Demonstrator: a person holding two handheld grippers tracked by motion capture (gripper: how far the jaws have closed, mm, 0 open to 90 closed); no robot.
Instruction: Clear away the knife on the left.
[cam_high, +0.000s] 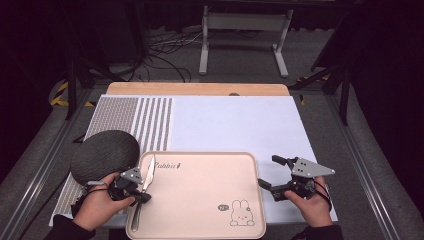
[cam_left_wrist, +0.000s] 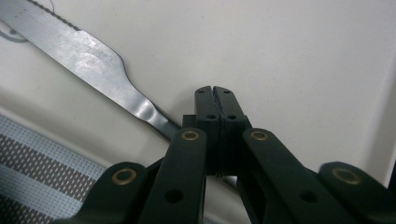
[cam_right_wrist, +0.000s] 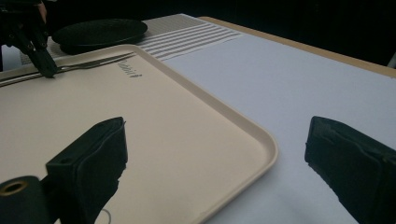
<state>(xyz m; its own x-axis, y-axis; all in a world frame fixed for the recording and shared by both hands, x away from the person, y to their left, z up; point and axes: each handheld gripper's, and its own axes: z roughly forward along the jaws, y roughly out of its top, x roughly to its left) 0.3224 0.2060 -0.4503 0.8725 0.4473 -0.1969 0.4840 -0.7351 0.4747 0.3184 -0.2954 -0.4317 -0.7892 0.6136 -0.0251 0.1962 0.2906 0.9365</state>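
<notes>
Our left gripper (cam_high: 141, 191) is clamped shut on the knife (cam_high: 148, 176) handle at the tray's (cam_high: 200, 200) left edge, blade running away from us. Our right gripper (cam_high: 270, 175), jaws wide and empty, waits beyond the tray's right rim.

Dark sleeves cover both forearms; each hand carries a black two-jaw gripper, left gripper (cam_high: 134, 186) and right gripper (cam_high: 274, 176), topped by a grey three-cornered plate, brass-coloured pivots on the black linkages.
</notes>
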